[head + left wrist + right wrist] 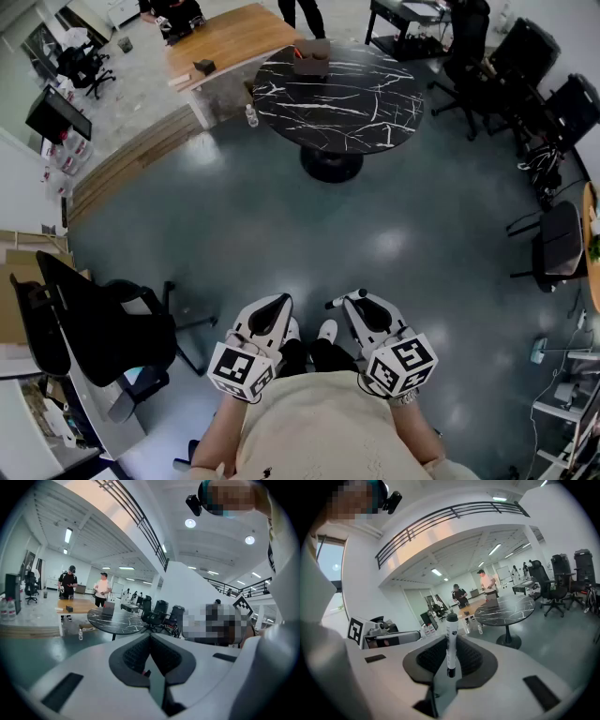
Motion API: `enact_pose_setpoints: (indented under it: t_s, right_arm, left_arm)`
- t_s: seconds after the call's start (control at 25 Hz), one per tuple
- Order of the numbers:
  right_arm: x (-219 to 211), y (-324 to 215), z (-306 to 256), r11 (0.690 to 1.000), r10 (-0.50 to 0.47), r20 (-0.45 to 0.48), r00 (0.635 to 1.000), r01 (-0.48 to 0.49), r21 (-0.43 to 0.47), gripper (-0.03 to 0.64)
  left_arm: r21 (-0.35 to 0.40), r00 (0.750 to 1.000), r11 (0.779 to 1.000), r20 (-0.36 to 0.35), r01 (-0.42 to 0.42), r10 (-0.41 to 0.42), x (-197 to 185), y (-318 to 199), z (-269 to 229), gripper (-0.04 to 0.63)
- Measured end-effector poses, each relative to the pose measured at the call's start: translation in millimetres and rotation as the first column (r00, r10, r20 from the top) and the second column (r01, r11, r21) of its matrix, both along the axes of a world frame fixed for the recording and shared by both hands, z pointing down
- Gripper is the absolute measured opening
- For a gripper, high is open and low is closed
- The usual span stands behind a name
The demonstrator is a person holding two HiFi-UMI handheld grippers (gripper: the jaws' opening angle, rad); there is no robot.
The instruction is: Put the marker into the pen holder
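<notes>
Right gripper view: right tongs [449, 660] are pinching the marker [451, 639], which is standing upright.
Left gripper view: left tongs [151, 658] are sitting pressed together, carrying nothing.
Progress: marker is in grasp; insertion is not yet done.
Surface: round black marbled surface [356, 112] is standing well apart, bearing what is probably the pen holder [312, 58].
Room: open office; chair [103, 328] is sitting on the grey floor [281, 225].

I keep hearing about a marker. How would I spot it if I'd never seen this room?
Start with the person standing on the grey floor, a gripper in each hand. Clamped between the jaws of the right gripper is the marker, a slim white barrel with dark ends. The left gripper beside it has its jaws closed on nothing.
</notes>
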State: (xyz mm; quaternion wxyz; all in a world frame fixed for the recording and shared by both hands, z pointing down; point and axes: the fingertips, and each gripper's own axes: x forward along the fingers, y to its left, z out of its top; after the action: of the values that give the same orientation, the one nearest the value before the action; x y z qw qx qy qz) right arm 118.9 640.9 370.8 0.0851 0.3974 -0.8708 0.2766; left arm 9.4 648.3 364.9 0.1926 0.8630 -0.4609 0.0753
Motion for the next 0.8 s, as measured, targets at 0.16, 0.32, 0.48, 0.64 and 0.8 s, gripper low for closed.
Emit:
enact_pose_setpoints:
  t_s: [0.16, 0.32, 0.48, 0.64, 0.8]
  right_arm:
    - [4.6, -4.8, -1.6, 1.0, -0.022, 0.008, 1.0, 0.022, 0.005, 0.08]
    - [2.7, -9.5, -1.0, 0.998, -0.065, -0.008, 0.998, 0.065, 0.018, 0.08]
    - [1.8, -11.2, -3.7, 0.998, -0.068, 0.001, 0.998, 0.068, 0.012, 0.08]
    - [-0.7, -22.5, -4.9, 0.998, -0.058, -0.008, 0.998, 0.058, 0.017, 0.08]
    - [0.9, -40.5, -1.6, 1.0, -0.015, -0.04, 0.999, 0.016, 0.011, 0.08]
  left_arm:
    - [-0.003, 1.0, 1.0, -0.002, 0.031, -0.031, 5.7, 3.2, -1.6, 0.008]
    - [-0.043, 0.995, 0.996, -0.051, 0.081, -0.083, 9.9, 7.1, 9.7, 0.008]
    - [-0.057, 0.993, 0.997, -0.096, 0.06, -0.065, 27.8, 5.2, 11.8, 0.008]
    - [-0.022, 0.997, 1.0, -0.082, 0.002, -0.004, 36.8, -13.4, 8.5, 0.008]
    - [-0.041, 0.993, 0.999, -0.122, -0.017, 0.012, 29.5, -40.5, 18.2, 0.008]
